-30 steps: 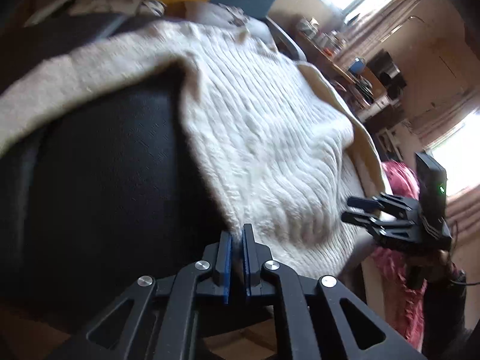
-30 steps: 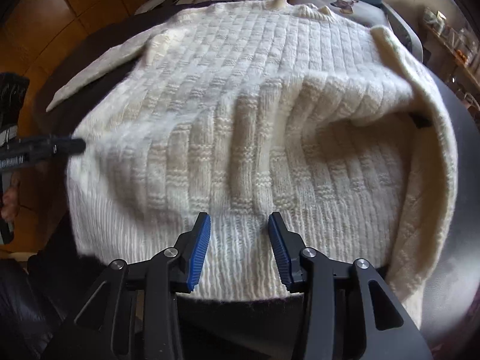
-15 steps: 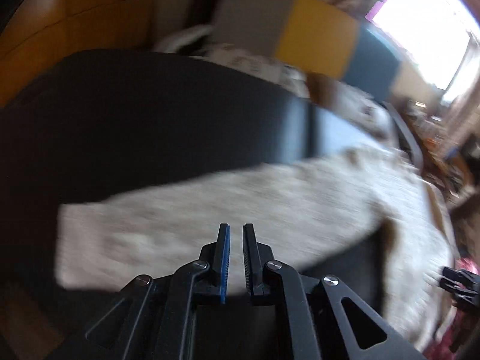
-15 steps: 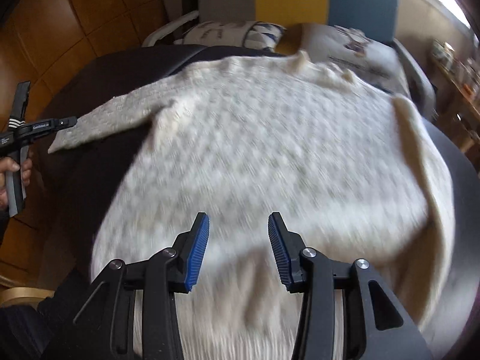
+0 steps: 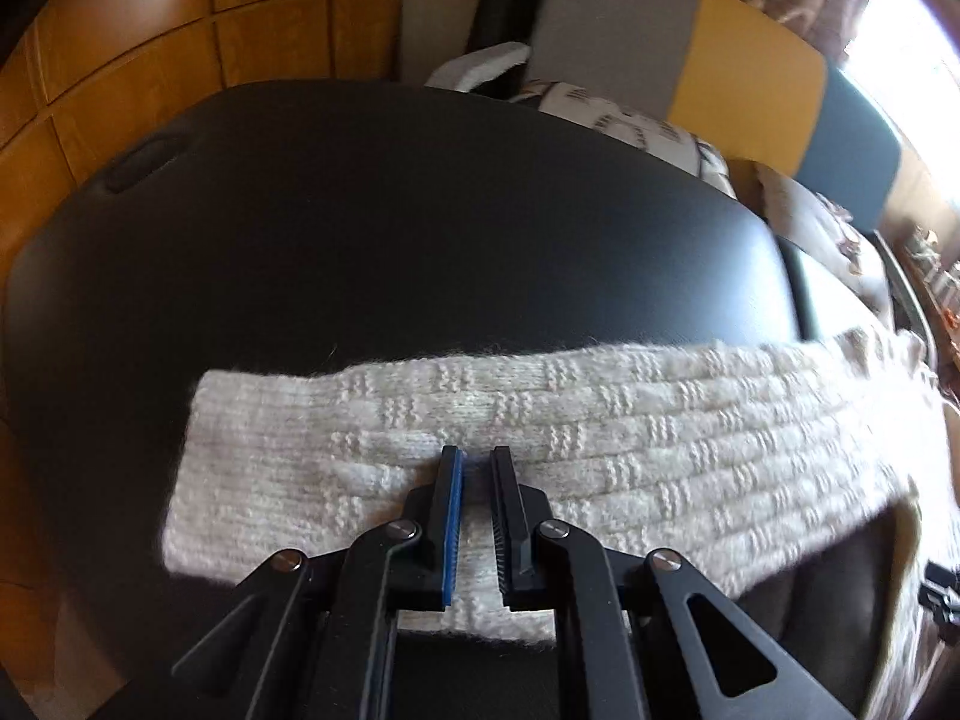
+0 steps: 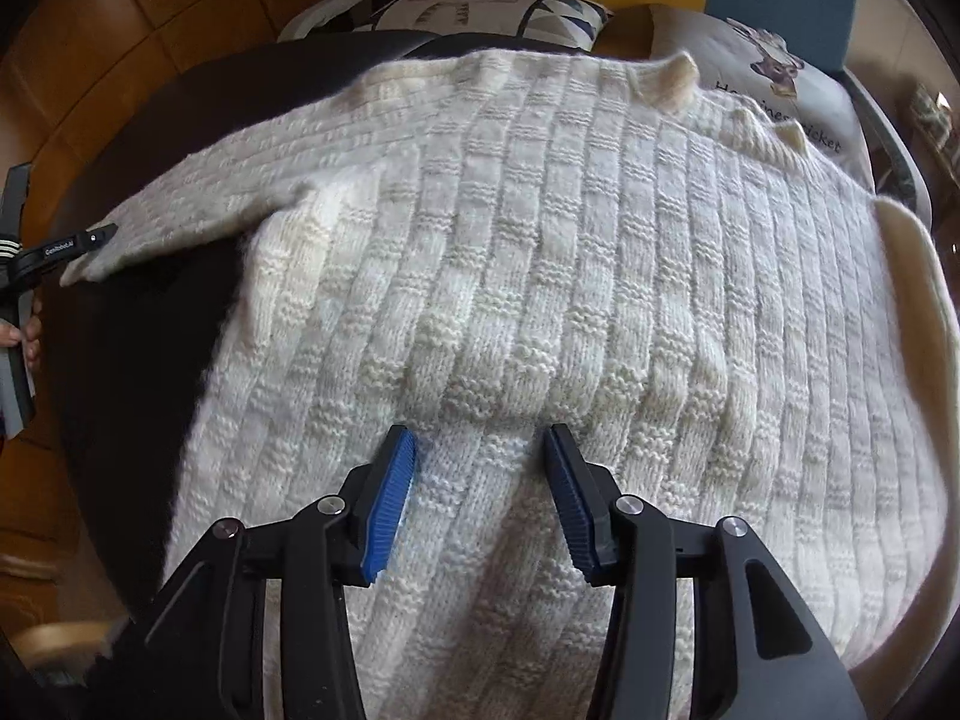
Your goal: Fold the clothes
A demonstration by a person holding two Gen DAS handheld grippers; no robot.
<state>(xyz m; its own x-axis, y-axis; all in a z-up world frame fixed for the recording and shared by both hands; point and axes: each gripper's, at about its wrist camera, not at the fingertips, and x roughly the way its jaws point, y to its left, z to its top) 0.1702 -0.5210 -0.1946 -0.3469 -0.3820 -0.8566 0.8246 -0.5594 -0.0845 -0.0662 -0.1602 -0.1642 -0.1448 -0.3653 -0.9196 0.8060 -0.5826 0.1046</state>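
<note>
Covering black table (image 5: 420, 228): cream sweater (image 6: 570, 300)

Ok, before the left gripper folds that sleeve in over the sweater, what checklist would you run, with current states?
1. Left gripper is at the sleeve edge, jaws nearly closed: ok; whether it pinches fabric: cannot tell.
2. Sleeve lies flat and straight on the black surface: ok.
3. Sweater body spread flat: not ok, a ridge bunches ahead of the right gripper.
4. Right gripper open, gripping nothing: ok.
5. Other sleeve already folded in along the edge: ok.
6. Collar flat: not ok, its corners curl up.
</note>
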